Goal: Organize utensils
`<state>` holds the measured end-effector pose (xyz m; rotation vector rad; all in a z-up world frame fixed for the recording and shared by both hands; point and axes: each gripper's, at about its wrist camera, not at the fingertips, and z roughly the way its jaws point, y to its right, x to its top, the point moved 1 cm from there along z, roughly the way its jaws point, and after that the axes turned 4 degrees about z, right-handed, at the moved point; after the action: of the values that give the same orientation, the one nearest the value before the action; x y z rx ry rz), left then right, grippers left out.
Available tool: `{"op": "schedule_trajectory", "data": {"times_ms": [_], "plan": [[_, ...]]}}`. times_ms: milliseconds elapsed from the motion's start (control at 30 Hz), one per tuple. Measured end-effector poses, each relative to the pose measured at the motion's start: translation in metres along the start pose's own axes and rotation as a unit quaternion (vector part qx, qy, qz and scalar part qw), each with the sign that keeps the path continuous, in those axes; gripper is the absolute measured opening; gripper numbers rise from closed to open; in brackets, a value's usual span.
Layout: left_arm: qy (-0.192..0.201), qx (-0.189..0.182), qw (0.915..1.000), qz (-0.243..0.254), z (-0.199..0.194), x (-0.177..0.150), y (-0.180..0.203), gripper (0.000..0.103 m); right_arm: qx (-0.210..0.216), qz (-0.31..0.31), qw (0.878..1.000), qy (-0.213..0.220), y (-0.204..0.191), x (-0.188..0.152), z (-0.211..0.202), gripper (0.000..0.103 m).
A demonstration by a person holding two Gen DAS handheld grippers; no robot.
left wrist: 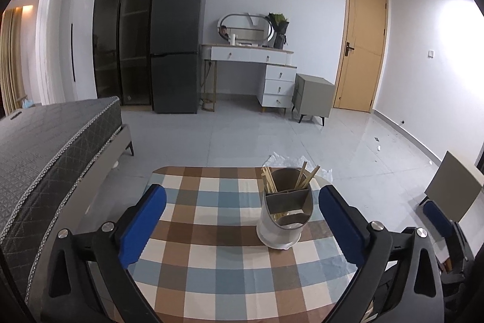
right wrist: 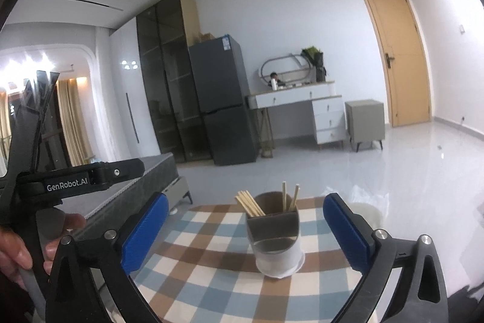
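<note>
A white and grey utensil holder stands on the checkered tablecloth, right of centre. Wooden chopsticks stick up from its rear compartments, a bunch on the left and a pair on the right. My left gripper is open and empty, its blue pads on either side of the holder but nearer to me. In the right wrist view the holder with chopsticks stands ahead, and my right gripper is open and empty, held above the table's near side.
The left gripper's body and a hand show at the left of the right wrist view. A bed lies left of the table. White crumpled plastic lies beyond the table's far edge. A fridge, a dresser and a door stand far back.
</note>
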<state>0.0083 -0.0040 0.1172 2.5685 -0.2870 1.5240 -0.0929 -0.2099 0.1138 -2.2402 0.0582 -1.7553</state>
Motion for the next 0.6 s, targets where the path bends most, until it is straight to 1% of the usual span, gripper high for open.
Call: {"op": "schedule_trajectory", "data": {"times_ms": [200, 300, 467, 600], "plan": [[0.018, 0.004, 0.9998, 0.001, -0.007, -0.029, -0.004, 0.099, -0.016, -0.013, 1.0, 0.013, -0.001, -0.026, -0.022, 0.103], [0.024, 0.01, 0.9997, 0.004, -0.008, -0.045, -0.005, 0.099, -0.019, -0.012, 1.0, 0.01, -0.001, -0.039, -0.027, 0.103], [0.022, 0.015, 0.9996, -0.003, -0.009, -0.068, -0.011, 0.099, -0.026, -0.027, 0.999, 0.008, -0.004, -0.058, -0.033, 0.103], [0.021, 0.021, 0.9995, 0.006, -0.002, -0.084, -0.009, 0.099, -0.029, -0.035, 0.999, 0.002, -0.006, -0.071, -0.038, 0.103]]}}
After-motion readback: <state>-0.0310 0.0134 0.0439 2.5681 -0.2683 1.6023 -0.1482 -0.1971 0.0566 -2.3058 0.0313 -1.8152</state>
